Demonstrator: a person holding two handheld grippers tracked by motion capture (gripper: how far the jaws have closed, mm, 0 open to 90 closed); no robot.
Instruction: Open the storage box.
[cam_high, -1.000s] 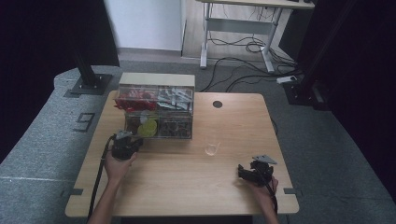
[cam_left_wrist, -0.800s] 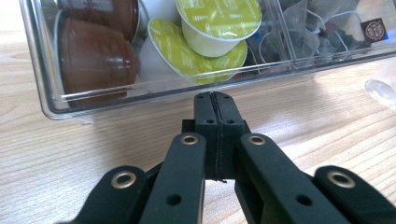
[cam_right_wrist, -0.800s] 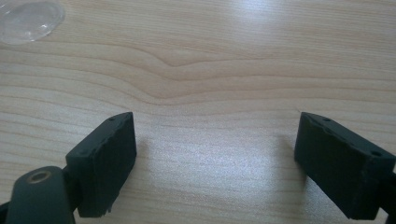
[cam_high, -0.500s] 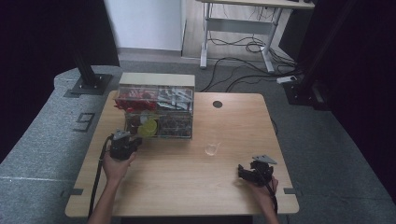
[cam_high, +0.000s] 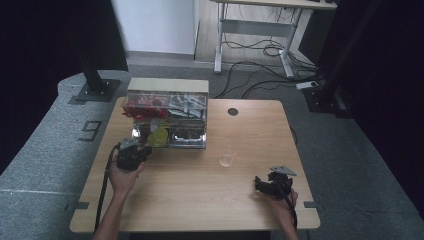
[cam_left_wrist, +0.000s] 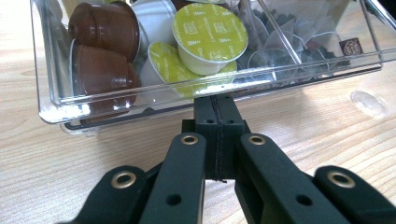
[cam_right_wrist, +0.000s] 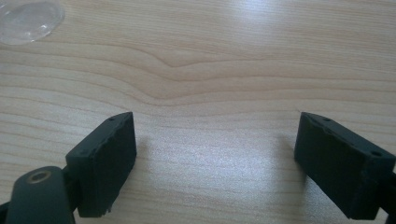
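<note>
Near the table's (cam_high: 200, 200) left edge, the left claw (cam_left_wrist: 215, 100) is pressed together, its tip touching the front wall of the clear drawer (cam_left_wrist: 140, 100) of coffee capsules (cam_left_wrist: 210, 32), pulled out of the organiser (cam_high: 167, 117) towards the back edge. Near the front right corner, the right claw (cam_right_wrist: 215, 158) stands apart over bare wood.

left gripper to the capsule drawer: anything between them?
Nothing visible. The left gripper, jaws shut, has its tips at the clear drawer's front wall; whether they touch it is unclear. The coffee capsules lie behind that wall. The right gripper waits open over bare table.
</note>
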